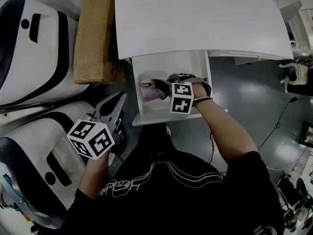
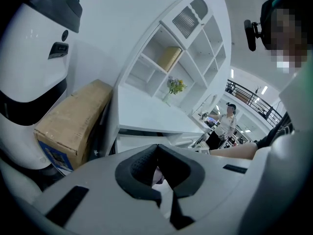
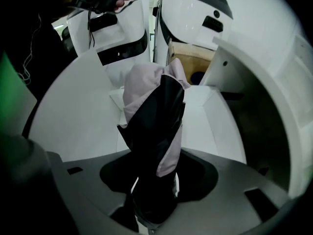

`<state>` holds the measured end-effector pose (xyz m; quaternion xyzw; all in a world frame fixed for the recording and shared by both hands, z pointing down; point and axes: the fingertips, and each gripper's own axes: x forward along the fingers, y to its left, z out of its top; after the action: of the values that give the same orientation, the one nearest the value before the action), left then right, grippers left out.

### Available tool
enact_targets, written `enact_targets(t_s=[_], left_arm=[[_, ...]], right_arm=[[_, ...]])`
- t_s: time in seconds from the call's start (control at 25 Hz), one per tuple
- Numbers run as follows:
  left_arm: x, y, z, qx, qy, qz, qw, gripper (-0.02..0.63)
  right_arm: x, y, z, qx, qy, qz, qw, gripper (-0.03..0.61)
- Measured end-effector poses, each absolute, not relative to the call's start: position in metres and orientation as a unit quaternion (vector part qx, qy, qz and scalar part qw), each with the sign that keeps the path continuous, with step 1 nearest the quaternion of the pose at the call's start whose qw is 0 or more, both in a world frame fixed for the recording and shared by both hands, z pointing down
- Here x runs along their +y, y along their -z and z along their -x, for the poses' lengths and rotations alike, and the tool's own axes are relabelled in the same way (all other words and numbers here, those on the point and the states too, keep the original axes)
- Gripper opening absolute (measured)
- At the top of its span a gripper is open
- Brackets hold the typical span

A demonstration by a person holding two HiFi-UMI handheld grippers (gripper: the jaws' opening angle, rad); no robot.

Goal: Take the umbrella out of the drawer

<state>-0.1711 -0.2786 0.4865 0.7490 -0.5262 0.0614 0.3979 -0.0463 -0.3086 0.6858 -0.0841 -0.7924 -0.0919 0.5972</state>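
The folded umbrella [image 1: 148, 88], pale pink and black, hangs in the open white drawer [image 1: 208, 72] under the desk top. My right gripper [image 1: 159, 85] reaches steeply down into the drawer and is shut on the umbrella. In the right gripper view the umbrella [image 3: 154, 111] runs out from between the jaws of the right gripper [image 3: 155, 190], its lower end clamped there and its far end free above the drawer floor. My left gripper [image 1: 120, 98] hovers left of the drawer front, shut and holding nothing. Its tips [image 2: 157, 148] point toward the desk.
The white desk top [image 1: 195, 18] overhangs the drawer. A brown cardboard box [image 1: 95, 33] stands left of the desk. Two large white machines with black bands [image 1: 29, 48] [image 1: 34, 155] crowd the left side. Grey floor lies right of the drawer. A person stands far off [image 2: 227, 119].
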Motion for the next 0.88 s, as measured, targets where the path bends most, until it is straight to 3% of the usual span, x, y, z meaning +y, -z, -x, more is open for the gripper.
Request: enact_targets(t_s=[0.4,0.88], left_arm=[[-0.244,-0.437,0.134,-0.525,-0.042,-0.771,0.359,0.020],[-0.177,-0.322,0.039,-0.496,-0.004,-0.817,0.295,0.020]], right_arm=[[-0.301,-0.549,0.026,-0.890,0.036,-0.085,0.447,0.216],[-0.228,-0.367,-0.043,-0.962,-0.136,-0.167,0.165,0.216]])
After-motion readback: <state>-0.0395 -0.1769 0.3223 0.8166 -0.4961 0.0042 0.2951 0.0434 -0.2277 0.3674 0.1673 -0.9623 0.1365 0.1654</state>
